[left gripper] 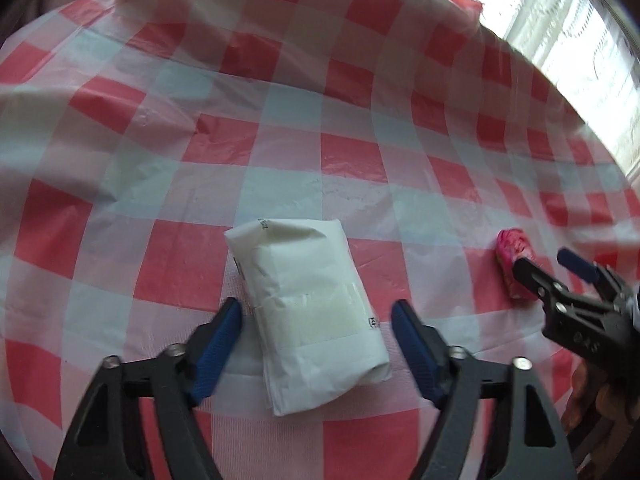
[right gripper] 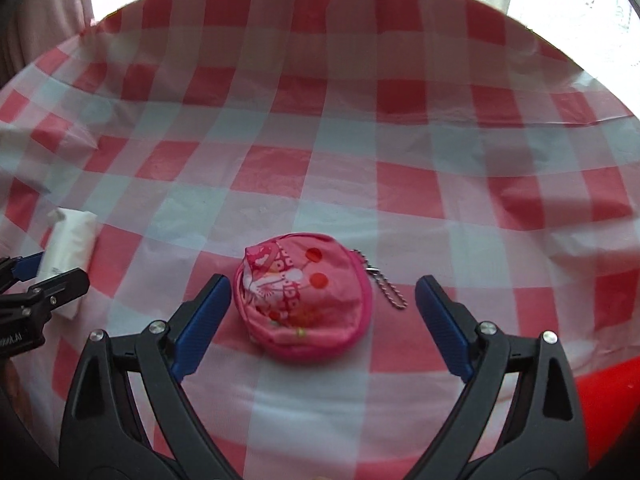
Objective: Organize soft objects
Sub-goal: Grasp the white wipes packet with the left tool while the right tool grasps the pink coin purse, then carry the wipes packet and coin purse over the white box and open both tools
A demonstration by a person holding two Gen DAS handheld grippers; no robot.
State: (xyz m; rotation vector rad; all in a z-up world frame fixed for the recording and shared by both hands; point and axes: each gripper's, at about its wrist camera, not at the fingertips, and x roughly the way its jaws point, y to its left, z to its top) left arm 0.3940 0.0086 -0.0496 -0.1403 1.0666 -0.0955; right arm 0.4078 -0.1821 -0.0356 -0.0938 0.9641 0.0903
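Observation:
A white soft paper-wrapped packet (left gripper: pixel 308 312) lies on the checked tablecloth. My left gripper (left gripper: pixel 318 308) is open, one jaw on each side of the packet's near half, not touching it. A round pink pouch (right gripper: pixel 306 298) with a ball chain (right gripper: pixel 386 286) lies between the open jaws of my right gripper (right gripper: pixel 324 286), also untouched. The pouch shows edge-on in the left wrist view (left gripper: pixel 514 262), with the right gripper (left gripper: pixel 544 262) in front of it. The packet shows at the left in the right wrist view (right gripper: pixel 70 246), with the left gripper (right gripper: pixel 56 268) by it.
A red and white checked plastic tablecloth (left gripper: pixel 320 120) covers the table. A bright window with lace curtain (left gripper: pixel 580 48) lies beyond the far right edge. A red surface (right gripper: pixel 608 400) shows under the cloth's near right edge.

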